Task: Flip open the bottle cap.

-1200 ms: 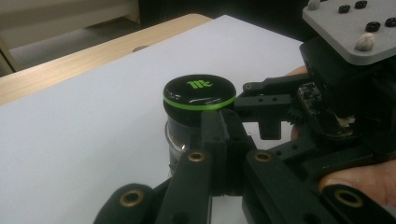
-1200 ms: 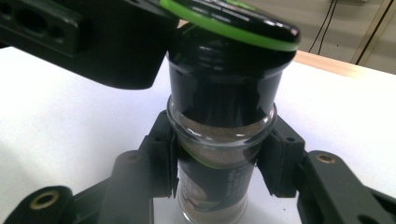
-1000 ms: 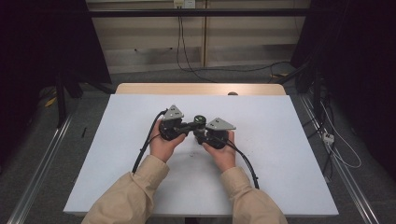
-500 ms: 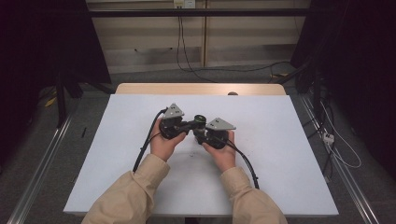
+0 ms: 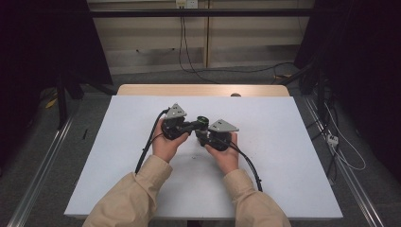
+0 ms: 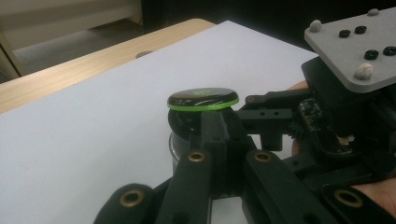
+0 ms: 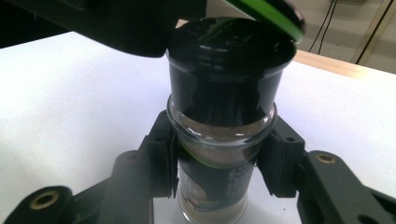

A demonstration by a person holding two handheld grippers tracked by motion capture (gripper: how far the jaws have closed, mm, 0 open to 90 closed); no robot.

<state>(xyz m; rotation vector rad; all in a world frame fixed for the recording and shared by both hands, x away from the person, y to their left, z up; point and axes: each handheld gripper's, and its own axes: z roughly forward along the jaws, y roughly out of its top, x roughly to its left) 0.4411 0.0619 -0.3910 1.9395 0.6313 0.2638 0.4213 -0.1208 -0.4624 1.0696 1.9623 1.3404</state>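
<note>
Because the spice jar [image 7: 219, 140] has to stay steady while its cap is worked, it stands at the middle of the white table [image 5: 118, 156], and both tools meet there. Left of the jar, the left gripper [image 5: 182, 126] is clenched on the black cap section under the green-rimmed flip lid [image 6: 203, 98]. Right of the jar, the right gripper [image 7: 219, 156] grasps the glass body, likely bracing it against twisting.

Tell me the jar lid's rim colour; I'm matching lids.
Bright green, under a glossy black top; the lid shows best in the left gripper view.
</note>
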